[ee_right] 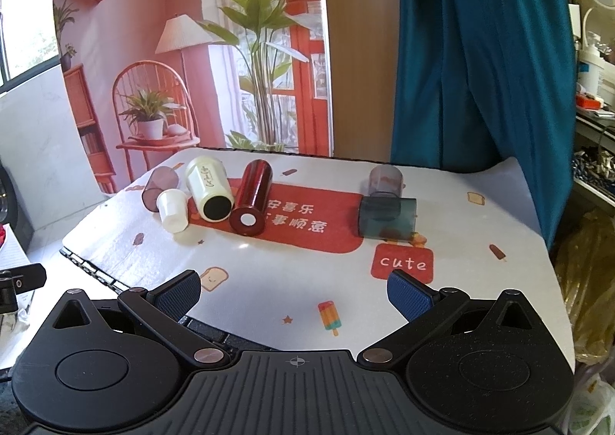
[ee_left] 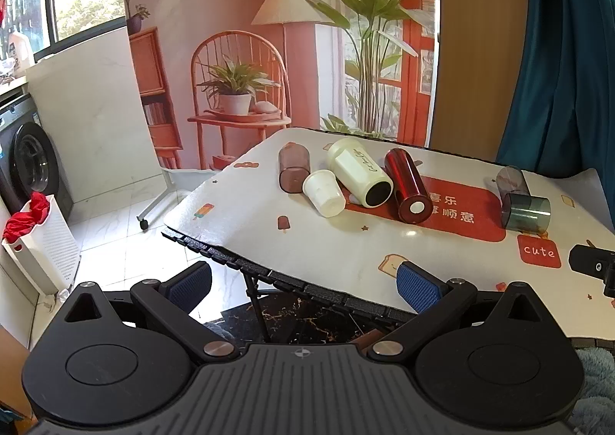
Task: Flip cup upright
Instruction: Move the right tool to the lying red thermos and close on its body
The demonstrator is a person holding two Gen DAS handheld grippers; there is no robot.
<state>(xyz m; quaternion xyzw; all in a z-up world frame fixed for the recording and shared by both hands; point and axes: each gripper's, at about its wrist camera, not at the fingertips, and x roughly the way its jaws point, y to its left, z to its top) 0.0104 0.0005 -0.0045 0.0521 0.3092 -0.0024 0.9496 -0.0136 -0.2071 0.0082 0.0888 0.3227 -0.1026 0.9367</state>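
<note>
- Left wrist view shows the left tongs (ee_left: 303, 283) spread wide and holding nothing, near the front edge of the tabletop (ee_left: 346, 254) covered with a white printed mat.
- Right wrist view shows the right tongs (ee_right: 294, 294) also wide and empty, above the near part of the mat.
- Six cups lie on their sides, well apart from both tongs: a brown translucent tumbler (ee_right: 159, 183), a small white paper cup (ee_right: 173, 210), a tall cream cup with script (ee_right: 209, 185), a glossy red metal cylinder cup (ee_right: 251, 196) – these four close together, some touching.
- To the right, a smoky grey translucent cup (ee_right: 384, 177) and a dark green translucent cup (ee_right: 388, 219) lie touching.
- Risk, as I judge: round cups can roll when one finger pushes first – and neighbours may be knocked in the crowded group.
- Glossy walls may slip while turning.
</note>
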